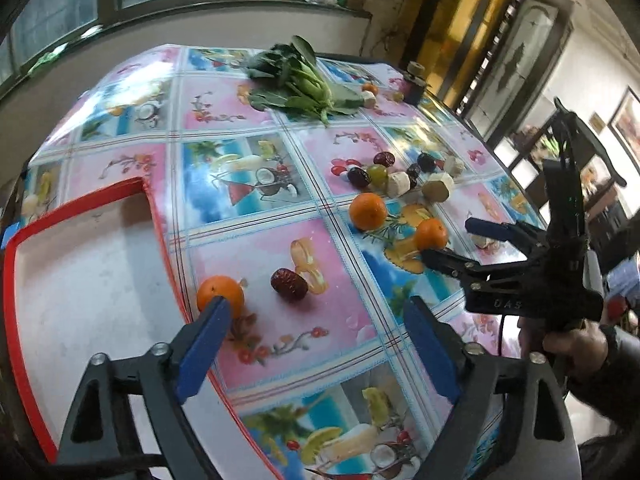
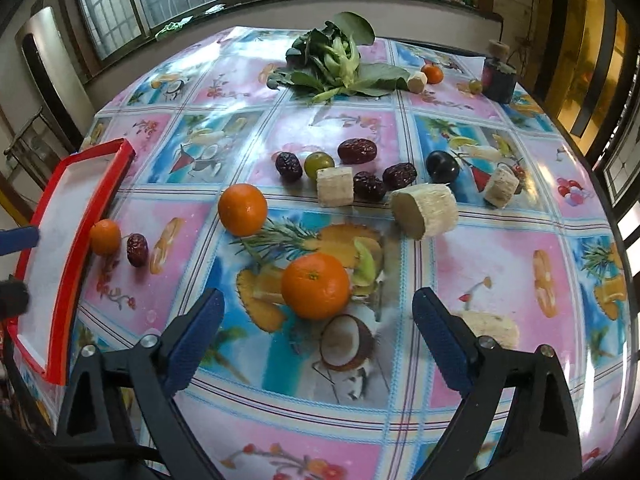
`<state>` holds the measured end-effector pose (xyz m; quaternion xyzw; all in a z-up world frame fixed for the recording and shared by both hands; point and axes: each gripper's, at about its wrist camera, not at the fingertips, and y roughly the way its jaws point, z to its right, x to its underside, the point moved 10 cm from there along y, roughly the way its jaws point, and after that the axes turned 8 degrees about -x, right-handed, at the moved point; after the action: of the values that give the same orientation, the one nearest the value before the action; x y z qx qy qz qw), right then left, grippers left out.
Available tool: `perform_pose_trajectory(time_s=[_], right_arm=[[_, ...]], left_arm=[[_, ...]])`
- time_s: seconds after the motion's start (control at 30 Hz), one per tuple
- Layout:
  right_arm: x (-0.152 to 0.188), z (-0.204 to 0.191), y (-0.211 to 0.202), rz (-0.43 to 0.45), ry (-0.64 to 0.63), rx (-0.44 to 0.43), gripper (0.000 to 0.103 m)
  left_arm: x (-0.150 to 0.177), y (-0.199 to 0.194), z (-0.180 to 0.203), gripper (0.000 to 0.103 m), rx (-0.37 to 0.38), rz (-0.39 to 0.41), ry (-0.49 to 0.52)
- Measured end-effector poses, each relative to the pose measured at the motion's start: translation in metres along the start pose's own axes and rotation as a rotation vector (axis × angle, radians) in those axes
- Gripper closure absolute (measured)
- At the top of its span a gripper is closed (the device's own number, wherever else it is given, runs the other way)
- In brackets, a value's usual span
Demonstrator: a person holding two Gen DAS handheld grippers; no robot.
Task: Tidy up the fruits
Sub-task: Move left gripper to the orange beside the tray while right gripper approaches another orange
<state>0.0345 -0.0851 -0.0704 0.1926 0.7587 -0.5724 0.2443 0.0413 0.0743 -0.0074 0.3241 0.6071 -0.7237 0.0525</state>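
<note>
Right tool (image 2: pixel 316 312) gapes wide just short of a tangerine (image 2: pixel 315 286) on the worktop (image 2: pixel 500 264); left tool (image 1: pixel 316 320) spreads empty beside the red-rimmed tray (image 1: pixel 160 236), near another tangerine (image 1: pixel 220 295).

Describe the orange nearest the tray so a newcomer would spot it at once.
Find the red-rimmed tray at the table's left edge. Beside its rim sits the small orange, a dark red date next to it. It is the smallest orange, far from the central cluster.
</note>
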Motion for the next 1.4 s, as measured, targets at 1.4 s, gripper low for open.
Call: perform_pose_trajectory(time_s=[1.4], right_arm=[[0.011, 0.003, 0.012, -0.017, 0.120, 0.029, 0.021]], left_arm=[[0.022, 0.073, -0.027, 0.055, 0.029, -0.300, 0.692]])
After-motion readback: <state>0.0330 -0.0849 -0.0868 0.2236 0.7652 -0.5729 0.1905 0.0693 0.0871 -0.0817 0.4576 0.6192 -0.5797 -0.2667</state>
